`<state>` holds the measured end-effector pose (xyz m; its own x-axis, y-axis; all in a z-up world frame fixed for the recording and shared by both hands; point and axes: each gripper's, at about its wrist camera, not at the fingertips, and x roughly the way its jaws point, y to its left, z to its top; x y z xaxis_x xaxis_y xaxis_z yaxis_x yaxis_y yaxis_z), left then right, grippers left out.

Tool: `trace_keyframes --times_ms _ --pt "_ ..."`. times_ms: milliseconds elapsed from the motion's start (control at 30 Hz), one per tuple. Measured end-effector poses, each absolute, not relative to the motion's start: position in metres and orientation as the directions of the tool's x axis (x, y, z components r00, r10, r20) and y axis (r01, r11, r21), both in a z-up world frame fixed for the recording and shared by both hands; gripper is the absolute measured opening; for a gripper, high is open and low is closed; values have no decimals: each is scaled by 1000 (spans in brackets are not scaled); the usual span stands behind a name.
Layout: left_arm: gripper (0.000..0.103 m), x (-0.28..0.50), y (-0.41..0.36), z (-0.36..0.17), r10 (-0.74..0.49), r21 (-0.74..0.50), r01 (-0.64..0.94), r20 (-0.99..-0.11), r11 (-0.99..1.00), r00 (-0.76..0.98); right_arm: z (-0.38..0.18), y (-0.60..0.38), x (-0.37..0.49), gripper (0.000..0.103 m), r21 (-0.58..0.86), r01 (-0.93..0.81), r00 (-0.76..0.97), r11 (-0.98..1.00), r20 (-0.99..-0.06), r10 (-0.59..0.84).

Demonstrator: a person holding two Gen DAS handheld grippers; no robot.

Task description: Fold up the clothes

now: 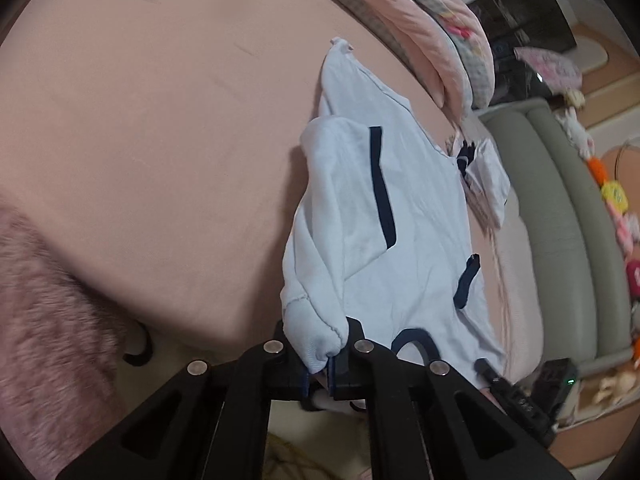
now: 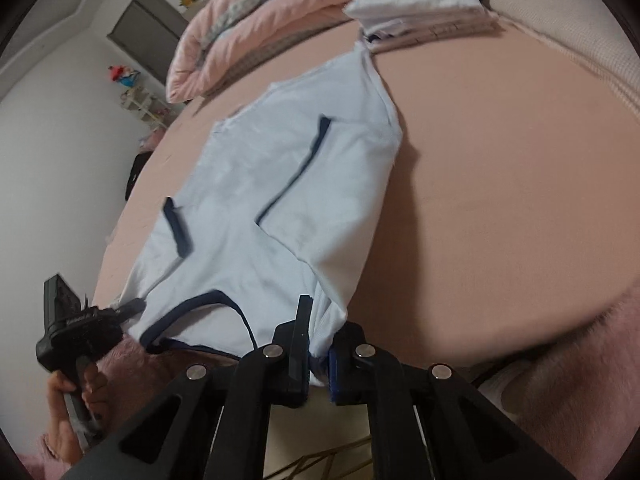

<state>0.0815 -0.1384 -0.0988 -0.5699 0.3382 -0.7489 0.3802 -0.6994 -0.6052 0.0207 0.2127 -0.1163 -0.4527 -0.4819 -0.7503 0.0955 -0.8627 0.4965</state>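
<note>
A pale blue T-shirt with navy trim (image 1: 404, 216) lies lengthwise on the pink bed sheet (image 1: 160, 140), one sleeve folded over its body. My left gripper (image 1: 320, 364) is shut on a bunched corner of the shirt near the navy collar (image 1: 412, 340). In the right wrist view the same shirt (image 2: 280, 184) stretches away from me, and my right gripper (image 2: 318, 356) is shut on its near edge beside the collar (image 2: 200, 308). The other gripper (image 2: 80, 328) shows at the lower left, at the shirt's other shoulder.
A folded pink quilt (image 2: 256, 32) lies at the far end of the bed. A stack of folded white clothes (image 2: 416, 0) sits beside it. A grey-green padded bench (image 1: 560, 220) stands beside the bed, with toys on the floor beyond. Fuzzy pink sleeves (image 1: 48, 320) frame the view.
</note>
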Motion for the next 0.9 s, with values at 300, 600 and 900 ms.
trace_keyframes --times_ms 300,600,900 --pt "4 49 -136 -71 417 -605 270 -747 -749 -517 -93 209 -1 5 567 125 -442 -814 -703 -558" --pt "4 -73 -172 -43 500 -678 231 -692 -698 -521 -67 217 -123 5 661 99 -502 -744 -612 -611" --pt "25 -187 -229 -108 513 -691 381 -716 -614 -473 -132 221 -259 16 551 -82 -443 -830 -767 -465"
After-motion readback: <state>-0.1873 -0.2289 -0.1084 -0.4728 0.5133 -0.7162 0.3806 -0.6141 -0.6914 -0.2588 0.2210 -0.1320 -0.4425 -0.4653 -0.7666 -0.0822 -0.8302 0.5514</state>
